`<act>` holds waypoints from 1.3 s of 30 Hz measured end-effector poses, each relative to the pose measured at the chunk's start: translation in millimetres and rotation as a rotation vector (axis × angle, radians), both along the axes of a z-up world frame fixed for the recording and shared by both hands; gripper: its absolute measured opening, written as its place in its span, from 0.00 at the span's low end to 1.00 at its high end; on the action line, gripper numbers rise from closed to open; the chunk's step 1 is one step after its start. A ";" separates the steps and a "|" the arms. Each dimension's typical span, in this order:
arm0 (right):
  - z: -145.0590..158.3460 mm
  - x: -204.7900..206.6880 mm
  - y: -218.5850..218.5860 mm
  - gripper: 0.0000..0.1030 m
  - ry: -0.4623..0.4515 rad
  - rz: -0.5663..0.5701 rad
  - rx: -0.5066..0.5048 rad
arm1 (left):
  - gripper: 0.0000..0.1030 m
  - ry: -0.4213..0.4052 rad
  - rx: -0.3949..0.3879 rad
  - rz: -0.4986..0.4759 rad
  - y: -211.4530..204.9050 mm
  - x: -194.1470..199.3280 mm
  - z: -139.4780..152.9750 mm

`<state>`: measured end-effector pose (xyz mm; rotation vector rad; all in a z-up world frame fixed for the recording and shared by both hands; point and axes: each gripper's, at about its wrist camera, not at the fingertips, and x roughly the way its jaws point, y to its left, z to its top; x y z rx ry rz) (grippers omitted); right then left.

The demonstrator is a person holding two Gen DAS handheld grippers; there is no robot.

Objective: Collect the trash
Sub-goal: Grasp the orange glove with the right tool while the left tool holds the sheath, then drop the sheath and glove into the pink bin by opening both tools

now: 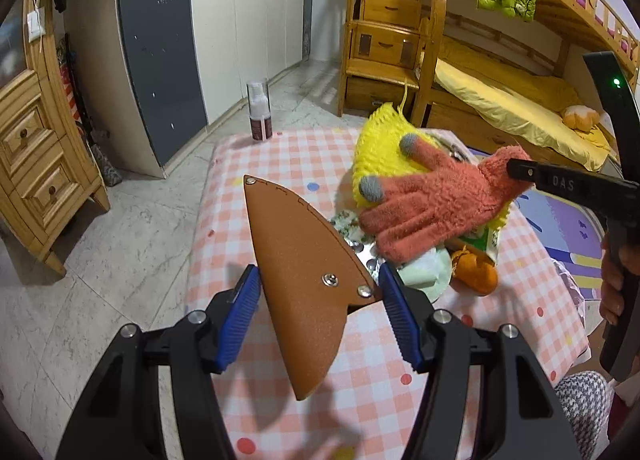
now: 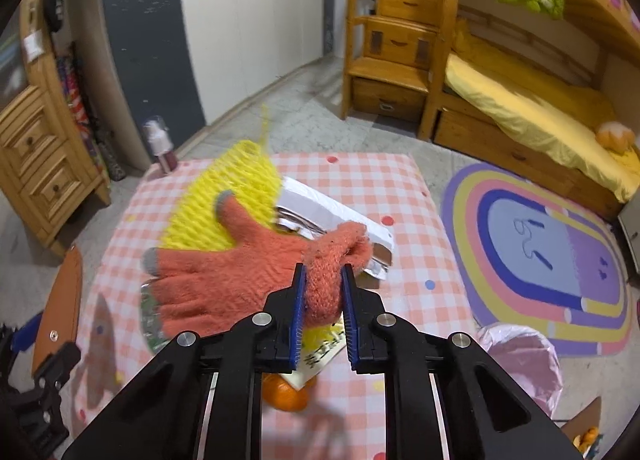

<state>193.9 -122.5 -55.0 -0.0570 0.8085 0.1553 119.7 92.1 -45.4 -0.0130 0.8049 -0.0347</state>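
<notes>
My left gripper [image 1: 316,284] is shut on a brown leather sheath [image 1: 304,268] and holds it above the checked tablecloth [image 1: 280,163]. My right gripper [image 2: 323,280] is shut on the cuff of an orange knit glove [image 2: 224,272] and holds it above a pile on the table; the glove also shows in the left wrist view [image 1: 432,203]. Under the glove lie a yellow foam net [image 2: 232,199], a white box [image 2: 332,215], printed wrappers [image 2: 320,356] and an orange fruit [image 2: 286,396]. The sheath shows at the left edge of the right wrist view [image 2: 60,300].
A spray bottle [image 1: 259,109] stands at the table's far left corner. A bin with a pink bag [image 2: 520,364] sits on the floor right of the table. A rainbow rug [image 2: 540,256], a bunk bed [image 2: 532,115] and a wooden dresser [image 1: 36,163] surround the table.
</notes>
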 end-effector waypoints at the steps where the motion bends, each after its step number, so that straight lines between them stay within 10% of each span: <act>1: 7.2 -6.3 1.9 0.14 -0.015 0.022 0.010 | 0.58 -0.007 0.001 -0.002 -0.2 -1.5 3.7; 13: 96.5 -94.4 -7.7 0.14 -0.218 0.189 0.105 | 0.58 -0.044 -0.086 -0.142 -15.2 -40.5 52.4; 39: 50.1 -211.0 -221.0 0.14 -0.230 -0.283 0.077 | 0.58 0.022 -0.053 -0.642 -276.0 -56.2 2.9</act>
